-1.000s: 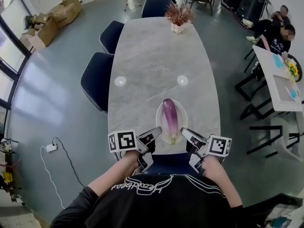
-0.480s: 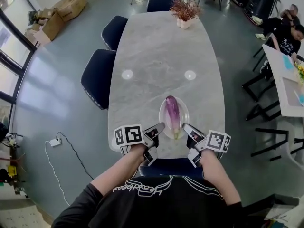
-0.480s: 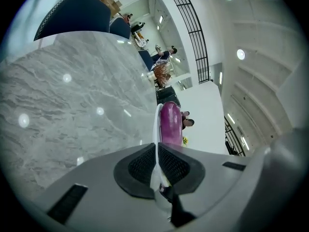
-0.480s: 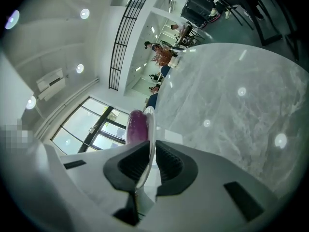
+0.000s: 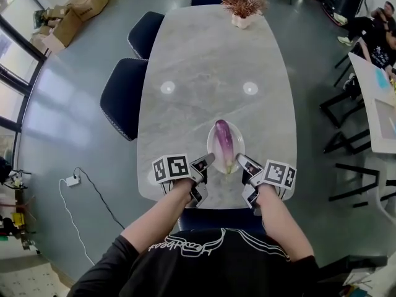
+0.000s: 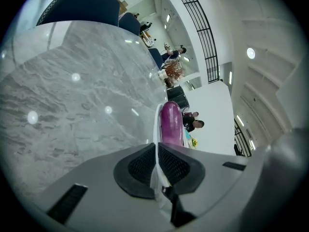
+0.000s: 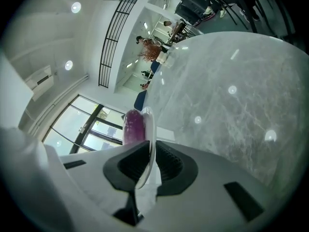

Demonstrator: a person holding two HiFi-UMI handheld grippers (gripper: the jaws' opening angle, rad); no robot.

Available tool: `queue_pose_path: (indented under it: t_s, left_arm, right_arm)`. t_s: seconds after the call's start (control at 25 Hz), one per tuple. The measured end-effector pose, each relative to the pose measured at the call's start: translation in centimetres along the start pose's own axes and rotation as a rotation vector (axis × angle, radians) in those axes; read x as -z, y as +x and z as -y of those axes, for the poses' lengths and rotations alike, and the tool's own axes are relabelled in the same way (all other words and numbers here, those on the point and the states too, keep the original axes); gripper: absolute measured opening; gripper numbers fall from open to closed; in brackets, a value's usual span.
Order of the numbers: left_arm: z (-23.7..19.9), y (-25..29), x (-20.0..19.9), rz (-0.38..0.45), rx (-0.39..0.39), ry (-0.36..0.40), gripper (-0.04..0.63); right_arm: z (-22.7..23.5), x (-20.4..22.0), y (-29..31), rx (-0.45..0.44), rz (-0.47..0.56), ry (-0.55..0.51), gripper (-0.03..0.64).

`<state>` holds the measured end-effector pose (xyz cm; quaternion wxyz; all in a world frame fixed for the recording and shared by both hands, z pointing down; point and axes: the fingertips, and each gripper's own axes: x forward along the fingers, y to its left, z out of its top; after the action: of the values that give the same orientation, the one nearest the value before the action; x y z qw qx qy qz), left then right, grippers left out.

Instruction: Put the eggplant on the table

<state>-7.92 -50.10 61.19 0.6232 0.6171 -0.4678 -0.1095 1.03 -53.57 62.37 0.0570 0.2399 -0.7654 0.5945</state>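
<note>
A purple eggplant lies lengthwise on a white plate over the near end of the grey marble table. My left gripper is shut on the plate's left rim and my right gripper is shut on its right rim. In the left gripper view the thin plate edge runs between the pads, with the eggplant beyond. The right gripper view shows the same: the rim pinched, the eggplant to its left. Whether the plate touches the table I cannot tell.
A potted dried plant stands at the table's far end. Dark blue chairs line the left side, and another is tucked under the near edge. Cardboard boxes sit far left; a second table and seated people are at right.
Both grippers have come down toward the tabletop with the plate and eggplant still held between them. The grip on both rims is unchanged.
</note>
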Motion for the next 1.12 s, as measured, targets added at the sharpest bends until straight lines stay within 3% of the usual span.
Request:
queue_pose_path:
  t_s: [0.64, 1.12]
  left_arm:
    - [-5.1, 2.5, -0.7, -0.014, -0.075, -0.097, 0.021]
    - [-5.9, 3.1, -0.6, -0.036, -0.104, -0.088, 0.021]
  right_arm:
    - [3.4, 0.4, 3.2, 0.113, -0.083, 0.014, 0.044]
    - [4.5, 0.9, 3.6, 0.198, -0.124, -0.022, 0.044]
